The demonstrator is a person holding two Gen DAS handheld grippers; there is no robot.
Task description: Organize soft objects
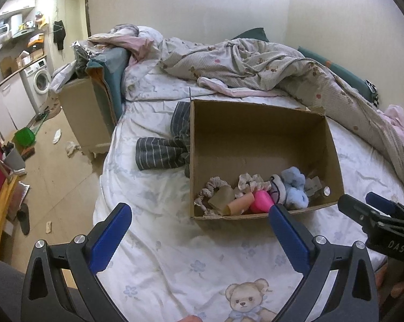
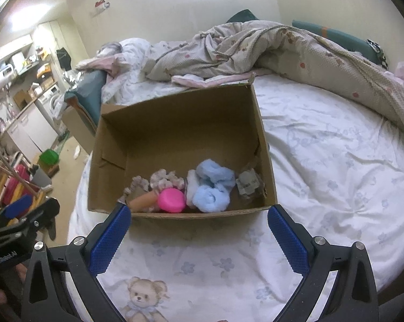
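An open cardboard box [image 1: 258, 134] sits on the bed and also shows in the right wrist view [image 2: 175, 123]. Along its near wall lie a light blue fluffy item [image 2: 211, 185], a pink item [image 2: 171, 200], an orange roll [image 2: 143, 201], beige scrunchies [image 1: 215, 187] and a crumpled tag [image 2: 247, 182]. A grey striped garment [image 1: 164, 147] lies on the sheet left of the box. My left gripper [image 1: 199, 212] is open and empty, just short of the box's near wall. My right gripper [image 2: 199, 214] is open and empty in front of the box.
A crumpled beige quilt [image 1: 269, 64] lies behind and right of the box. The white bear-print sheet [image 1: 175, 255] spreads below both grippers. The bed's left edge drops to a cluttered floor [image 1: 54, 161] with a washing machine [image 1: 39, 80] beyond.
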